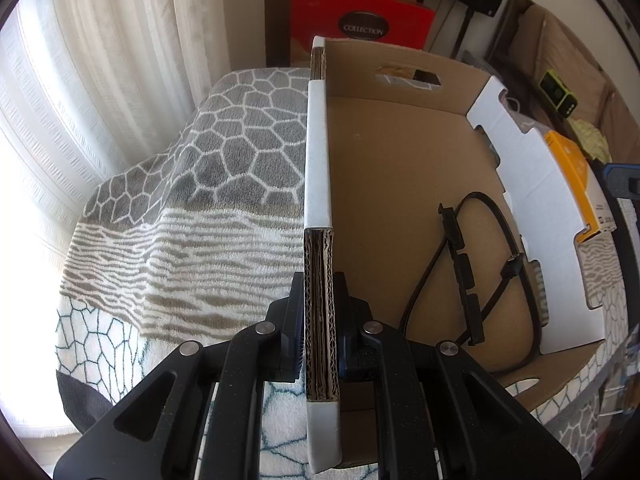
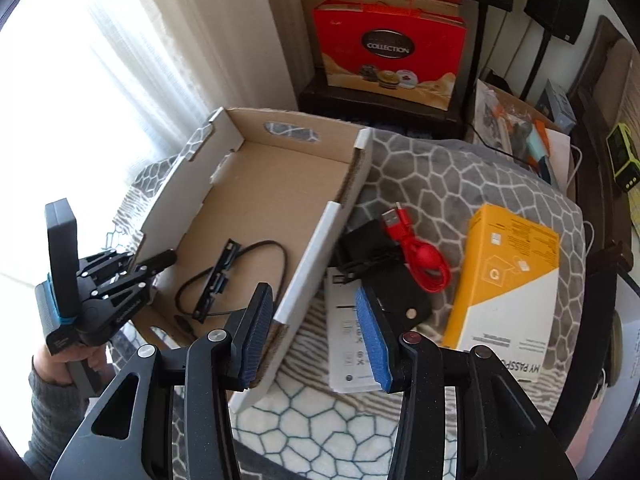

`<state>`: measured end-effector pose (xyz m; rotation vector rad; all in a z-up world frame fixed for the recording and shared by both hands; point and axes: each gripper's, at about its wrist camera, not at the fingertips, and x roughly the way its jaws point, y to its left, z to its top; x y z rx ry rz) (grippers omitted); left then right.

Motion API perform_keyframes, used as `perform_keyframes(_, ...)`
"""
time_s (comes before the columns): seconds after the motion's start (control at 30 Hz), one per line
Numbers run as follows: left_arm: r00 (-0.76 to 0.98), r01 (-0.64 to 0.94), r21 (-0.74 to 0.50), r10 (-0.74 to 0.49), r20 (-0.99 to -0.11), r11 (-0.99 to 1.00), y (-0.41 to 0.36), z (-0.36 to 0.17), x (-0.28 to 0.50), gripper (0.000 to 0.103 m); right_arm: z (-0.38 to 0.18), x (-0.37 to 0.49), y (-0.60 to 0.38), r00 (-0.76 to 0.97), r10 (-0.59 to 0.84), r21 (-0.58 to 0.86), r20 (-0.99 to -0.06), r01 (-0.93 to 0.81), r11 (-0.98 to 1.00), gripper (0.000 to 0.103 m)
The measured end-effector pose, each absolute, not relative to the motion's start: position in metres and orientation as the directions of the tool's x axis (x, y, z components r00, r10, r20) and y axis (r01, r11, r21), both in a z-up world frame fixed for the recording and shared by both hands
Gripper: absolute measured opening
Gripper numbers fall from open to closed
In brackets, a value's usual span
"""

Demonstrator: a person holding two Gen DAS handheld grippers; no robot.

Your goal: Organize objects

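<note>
A shallow cardboard box (image 2: 280, 184) lies on a patterned blanket. A black cable with connectors (image 2: 218, 276) lies inside it, also in the left wrist view (image 1: 464, 272). My left gripper (image 1: 320, 320) is shut on the box's left wall (image 1: 318, 152); it shows at the box's left side in the right wrist view (image 2: 120, 276). My right gripper (image 2: 314, 332) is open and empty above the box's right wall (image 2: 308, 256). To the right of the box lie a red coiled cable (image 2: 420, 256), a black pouch (image 2: 396, 296), a white box (image 2: 348, 348) and a yellow-white box (image 2: 504, 280).
The grey and white blanket (image 2: 440, 176) covers the surface. A red gift bag (image 2: 388, 48) stands behind. Clutter with orange items (image 2: 520, 132) and a green device (image 2: 622, 156) sits at the right. Curtains (image 1: 100, 60) hang at the left.
</note>
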<state>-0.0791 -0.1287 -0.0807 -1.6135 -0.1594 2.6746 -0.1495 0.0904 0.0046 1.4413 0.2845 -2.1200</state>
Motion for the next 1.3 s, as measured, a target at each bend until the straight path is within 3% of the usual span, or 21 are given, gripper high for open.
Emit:
perform_keyframes(0.23, -0.467, 0.04, -0.093, 0.063, -0.882, -0.995, -0.128, -0.081, -0.079, 0.011, -0.013, -0.169, 0.111, -0.295, -0.304, 0.127, -0.906, 0.496, -0.859, 0.044)
perform_keyframes(0.4, -0.467, 0.041, -0.092, 0.062, -0.882, -0.995, -0.128, -0.081, -0.079, 0.011, -0.032, -0.187, 0.119, -0.24, -0.379, 0.267, -0.894, 0.395, -0.879, 0.044)
perform_keyframes(0.5, -0.467, 0.041, -0.091, 0.062, -0.882, -0.995, -0.128, -0.082, -0.08, 0.011, -0.041, -0.196, 0.12, -0.226, -0.405, 0.32, -0.886, 0.336, -0.886, 0.034)
perform_keyframes(0.9, -0.467, 0.042, -0.091, 0.061, -0.882, -0.995, -0.128, -0.082, -0.08, 0.011, -0.069, -0.204, 0.102, -0.198, -0.332, 0.266, -0.922, 0.298, -0.917, 0.034)
perform_keyframes(1.13, -0.468, 0.042, -0.091, 0.061, -0.882, -0.995, -0.13, -0.083, -0.079, 0.011, -0.069, -0.194, 0.113, -0.21, -0.278, 0.192, -0.937, 0.356, -0.915, 0.017)
perform_keyframes(1.3, -0.467, 0.043, -0.092, 0.061, -0.882, -0.995, -0.129, -0.082, -0.079, 0.011, -0.056, -0.187, 0.128, -0.232, -0.303, 0.203, -0.925, 0.374, -0.905, 0.011)
